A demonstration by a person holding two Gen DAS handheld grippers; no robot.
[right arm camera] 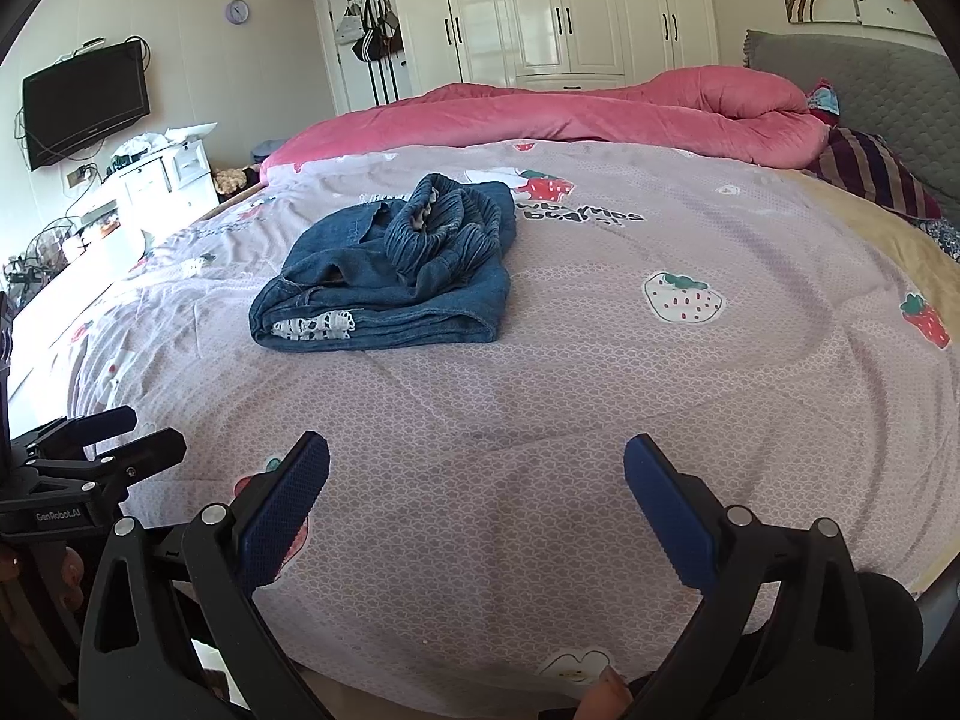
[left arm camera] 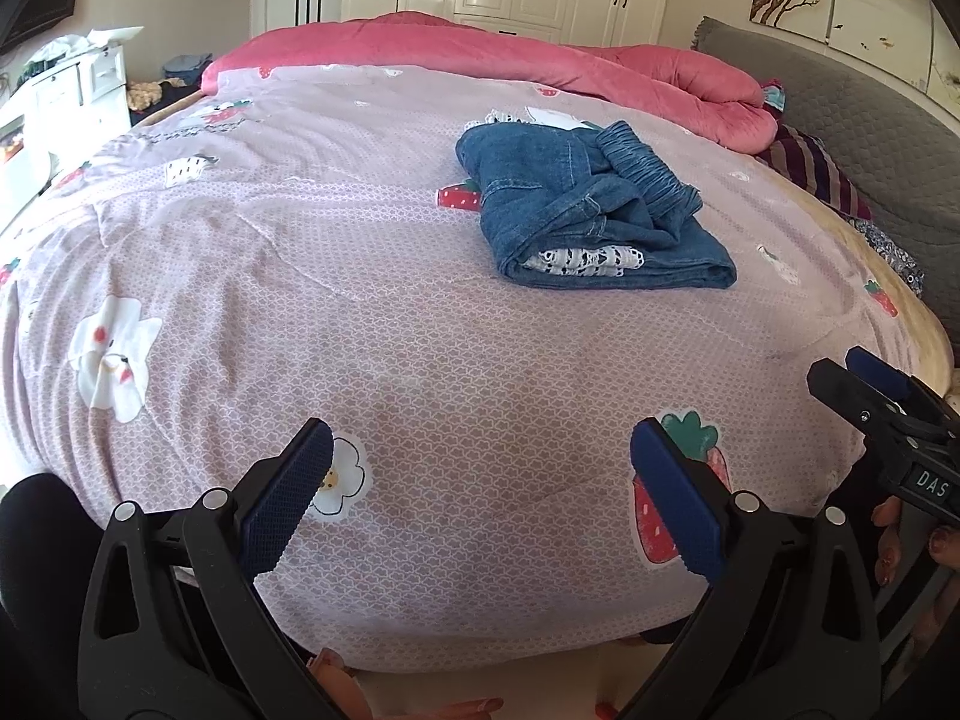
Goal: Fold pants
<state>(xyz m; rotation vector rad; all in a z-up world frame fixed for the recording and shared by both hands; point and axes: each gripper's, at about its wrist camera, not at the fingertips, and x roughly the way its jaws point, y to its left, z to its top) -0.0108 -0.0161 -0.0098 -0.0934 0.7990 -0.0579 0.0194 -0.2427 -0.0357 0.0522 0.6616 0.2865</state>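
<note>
Blue denim pants [left arm camera: 588, 204] with a white lace hem lie folded in a compact bundle on the pink patterned bedspread [left arm camera: 300, 252], elastic waistband bunched on top. They also show in the right wrist view [right arm camera: 390, 276]. My left gripper [left arm camera: 480, 480] is open and empty over the near edge of the bed, well short of the pants. My right gripper [right arm camera: 477, 480] is open and empty, also at the near edge. Each gripper shows at the side of the other's view, the right one [left arm camera: 864, 384] and the left one [right arm camera: 126, 438].
A rolled pink quilt [right arm camera: 570, 114] lies along the far side of the bed. A striped pillow [right arm camera: 870, 174] and grey headboard [right arm camera: 870, 72] are at the right. White drawers [right arm camera: 162, 174] and a wall TV [right arm camera: 84, 102] are at the left, wardrobes [right arm camera: 564, 12] behind.
</note>
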